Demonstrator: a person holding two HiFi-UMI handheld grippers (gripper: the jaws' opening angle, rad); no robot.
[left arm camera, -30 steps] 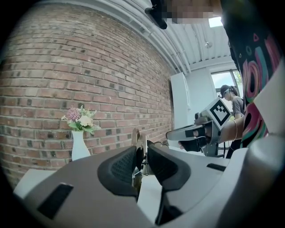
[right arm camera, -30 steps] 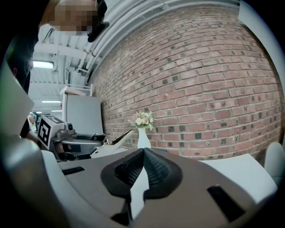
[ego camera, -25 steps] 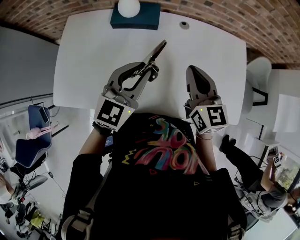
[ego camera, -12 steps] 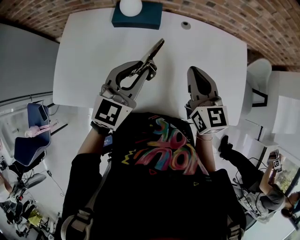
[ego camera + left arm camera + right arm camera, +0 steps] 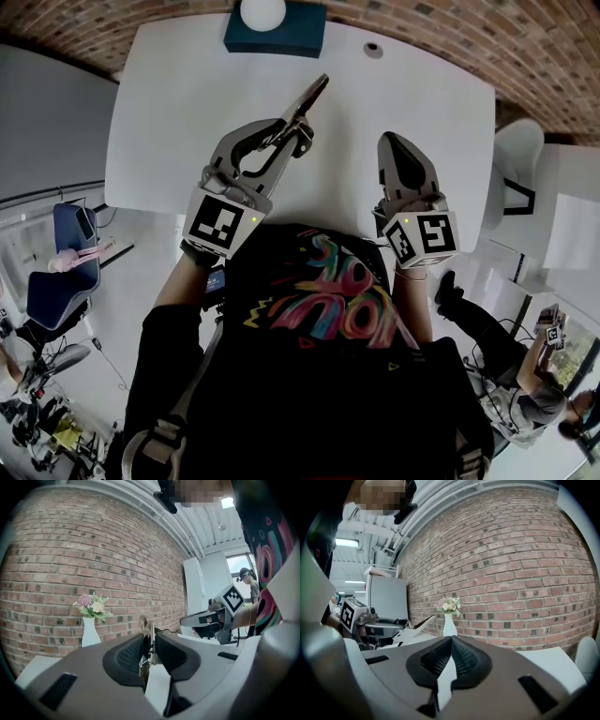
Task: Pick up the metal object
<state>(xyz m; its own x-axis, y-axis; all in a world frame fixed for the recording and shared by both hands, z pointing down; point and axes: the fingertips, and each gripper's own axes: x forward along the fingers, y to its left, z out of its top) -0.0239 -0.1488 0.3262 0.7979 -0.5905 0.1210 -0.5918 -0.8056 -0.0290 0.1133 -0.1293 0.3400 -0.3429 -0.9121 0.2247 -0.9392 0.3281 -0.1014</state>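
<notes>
The grey left gripper (image 5: 296,139) points forward, clamped on a slim metal tool (image 5: 314,96). The grey right gripper (image 5: 392,142) has its jaws pressed together.

The metal object (image 5: 307,101) looked like bare steel, smooth, with a dull sheen that ran paler along its edges. The left tongs (image 5: 151,641) had a matt grey plastic shell, and their pads (image 5: 127,656) were black and finely ribbed, perhaps rubber. The right tongs (image 5: 451,644) showed the same matt grey plastic and the same ribbed black facing. The worktop (image 5: 178,112) was white, smooth and matt. The wall (image 5: 70,559) was rough red-brown brick with sunken mortar lines. The vase (image 5: 449,626) was white and smooth, with a faint gloss
</notes>
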